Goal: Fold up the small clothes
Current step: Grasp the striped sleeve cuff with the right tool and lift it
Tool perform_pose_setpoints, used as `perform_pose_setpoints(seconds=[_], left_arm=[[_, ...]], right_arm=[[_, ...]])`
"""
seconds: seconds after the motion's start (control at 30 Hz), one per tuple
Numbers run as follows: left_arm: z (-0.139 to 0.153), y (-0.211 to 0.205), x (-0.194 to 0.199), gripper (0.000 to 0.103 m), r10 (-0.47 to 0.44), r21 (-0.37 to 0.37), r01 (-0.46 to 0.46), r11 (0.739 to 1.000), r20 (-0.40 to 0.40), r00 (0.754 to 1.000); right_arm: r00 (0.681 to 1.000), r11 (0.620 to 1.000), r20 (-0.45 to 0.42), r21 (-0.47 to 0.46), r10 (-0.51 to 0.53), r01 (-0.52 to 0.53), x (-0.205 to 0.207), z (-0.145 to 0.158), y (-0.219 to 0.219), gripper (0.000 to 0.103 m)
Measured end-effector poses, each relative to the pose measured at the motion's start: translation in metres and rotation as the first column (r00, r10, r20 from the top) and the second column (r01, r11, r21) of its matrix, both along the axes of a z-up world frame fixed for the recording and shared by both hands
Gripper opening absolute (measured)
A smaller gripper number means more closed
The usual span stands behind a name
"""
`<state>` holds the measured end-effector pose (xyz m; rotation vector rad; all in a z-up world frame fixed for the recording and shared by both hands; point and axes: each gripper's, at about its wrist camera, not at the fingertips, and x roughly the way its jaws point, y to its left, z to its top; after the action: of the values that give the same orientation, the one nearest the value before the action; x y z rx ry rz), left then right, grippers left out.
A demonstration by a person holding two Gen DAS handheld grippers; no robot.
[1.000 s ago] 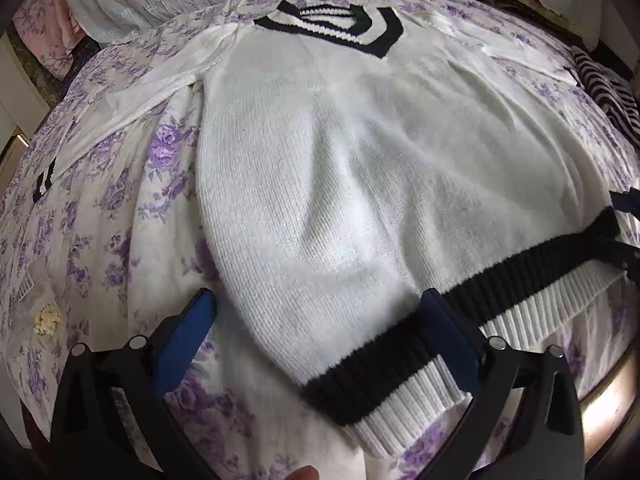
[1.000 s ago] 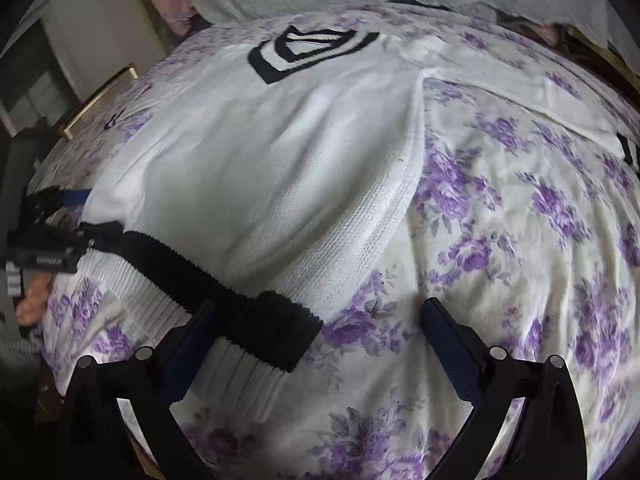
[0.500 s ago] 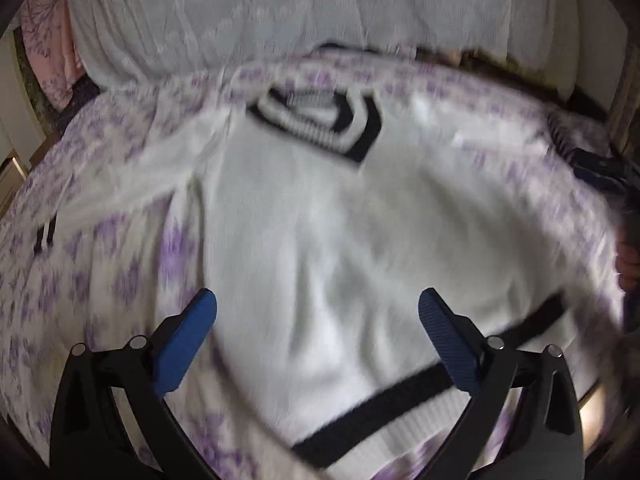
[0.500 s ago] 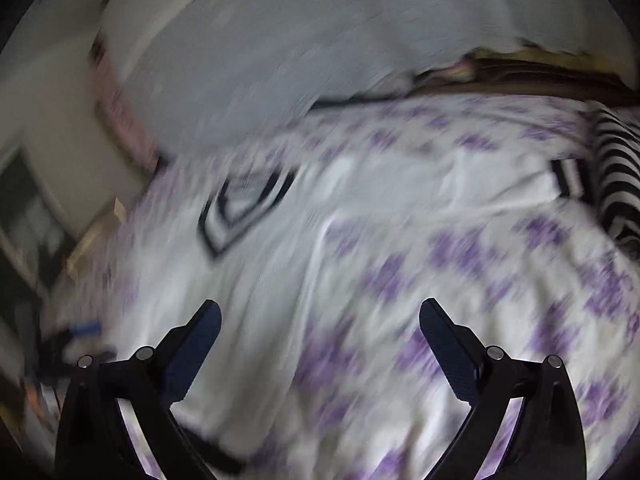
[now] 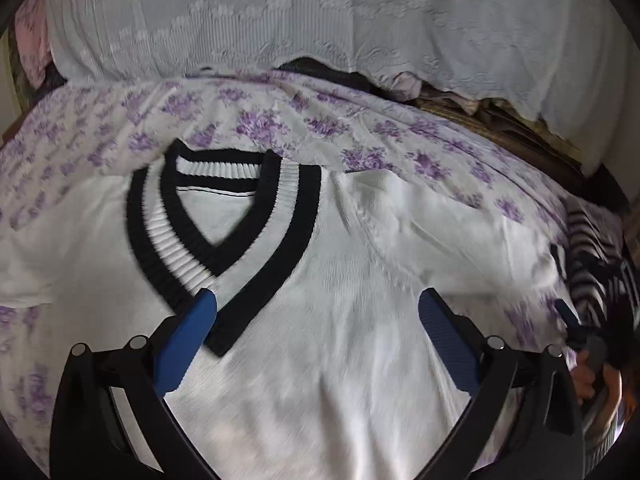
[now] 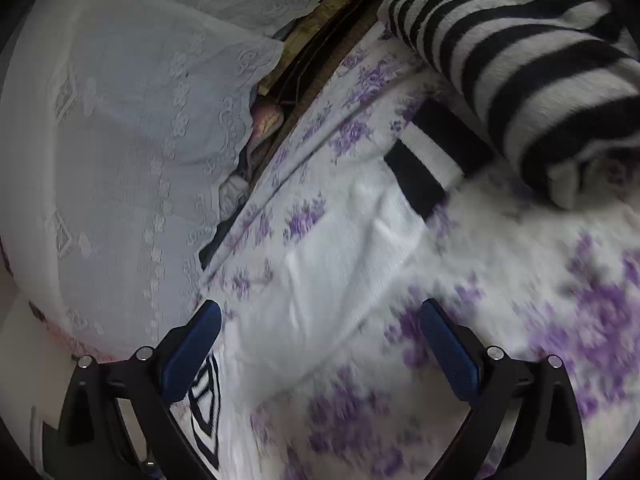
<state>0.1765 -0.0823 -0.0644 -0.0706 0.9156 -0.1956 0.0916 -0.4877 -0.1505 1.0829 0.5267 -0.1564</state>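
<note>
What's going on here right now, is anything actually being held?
No, nothing is held. A white V-neck sweater with black trim lies spread flat on the purple-flowered bedsheet. The left gripper hangs open over its chest, just below the neckline. The right gripper is open too, above the sweater's outstretched sleeve, whose black-and-white cuff lies next to a black-and-white striped garment. No fold is visible in the parts shown.

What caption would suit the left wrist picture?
Open left gripper hovers over a white V-neck sweater spread on a purple-flowered bedsheet.
</note>
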Motion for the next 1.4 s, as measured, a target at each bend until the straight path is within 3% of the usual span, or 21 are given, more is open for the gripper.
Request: perform_pose_setpoints(seconds=[0.07, 0.13, 0.2, 0.3, 0.37, 0.43, 0.53, 0.6, 0.8, 0.93, 1.07, 1.17, 1.3, 1.4], left_arm=[[-0.017, -0.005, 0.020, 0.098, 0.035, 0.002, -0.035, 0.999, -0.033, 0.999], [-0.044, -0.006, 0.035, 0.098, 0.074, 0.003, -0.074, 0.997, -0.084, 0.994], [-0.075, -0.003, 0.042, 0.098, 0.089, 0.001, -0.090, 0.996, -0.131, 0.987], [-0.074, -0.018, 0.034, 0.098, 0.055, 0.117, -0.049, 0.992, -0.054, 0.997], [-0.076, -0.021, 0.035, 0.099, 0.053, 0.128, -0.045, 0.991, -0.054, 0.997], [-0.074, -0.018, 0.037, 0.099, 0.057, 0.109, -0.050, 0.993, -0.060, 0.997], [-0.075, -0.015, 0.035, 0.099, 0.060, 0.105, -0.054, 0.993, -0.056, 0.997], [-0.075, -0.020, 0.033, 0.099, 0.060, 0.123, -0.054, 0.991, -0.046, 0.997], [-0.071, -0.024, 0.013, 0.098, -0.014, 0.104, 0.017, 0.994, -0.037, 0.999], [-0.061, -0.006, 0.019, 0.098, -0.058, 0.041, 0.062, 0.997, -0.107, 0.993], [-0.041, 0.045, 0.042, 0.098, 0.047, 0.001, -0.047, 0.999, -0.102, 0.994], [-0.037, 0.077, 0.064, 0.098, 0.153, -0.026, -0.157, 0.987, -0.122, 0.981], [-0.051, 0.066, 0.077, 0.098, 0.105, -0.129, -0.127, 0.983, -0.165, 0.981], [-0.060, 0.044, 0.076, 0.098, 0.079, -0.041, -0.084, 0.996, -0.114, 0.990]], right_arm=[[0.997, 0.996, -0.012, 0.058, -0.074, 0.074, 0.015, -0.006, -0.010, 0.100], [0.975, 0.970, -0.041, 0.103, -0.218, 0.221, 0.019, -0.015, -0.018, 0.096], [0.936, 0.934, -0.043, 0.071, -0.349, 0.351, 0.022, -0.013, -0.016, 0.097], [0.917, 0.917, -0.036, -0.054, -0.398, 0.396, 0.035, -0.010, -0.005, 0.097], [0.920, 0.909, -0.021, -0.165, -0.390, 0.382, 0.044, -0.009, 0.001, 0.097], [0.940, 0.924, -0.018, -0.192, -0.341, 0.332, 0.054, -0.007, -0.001, 0.096], [0.949, 0.937, 0.014, -0.158, -0.315, 0.313, 0.048, -0.008, -0.016, 0.070], [0.949, 0.942, -0.002, -0.117, -0.316, 0.314, 0.047, -0.016, -0.024, 0.043], [0.957, 0.956, 0.000, -0.039, -0.292, 0.291, 0.045, -0.027, -0.027, 0.014], [0.972, 0.973, 0.058, 0.007, -0.229, 0.229, 0.045, -0.021, -0.022, 0.012], [0.978, 0.982, 0.099, -0.016, -0.185, 0.187, 0.049, -0.004, -0.013, 0.012], [0.982, 0.988, 0.121, -0.037, -0.142, 0.148, 0.053, 0.007, -0.003, 0.011], [0.988, 0.994, 0.146, -0.083, -0.059, 0.071, 0.060, 0.025, 0.017, 0.011], [0.988, 0.988, 0.153, -0.153, 0.017, 0.007, 0.066, 0.042, 0.037, 0.011]])
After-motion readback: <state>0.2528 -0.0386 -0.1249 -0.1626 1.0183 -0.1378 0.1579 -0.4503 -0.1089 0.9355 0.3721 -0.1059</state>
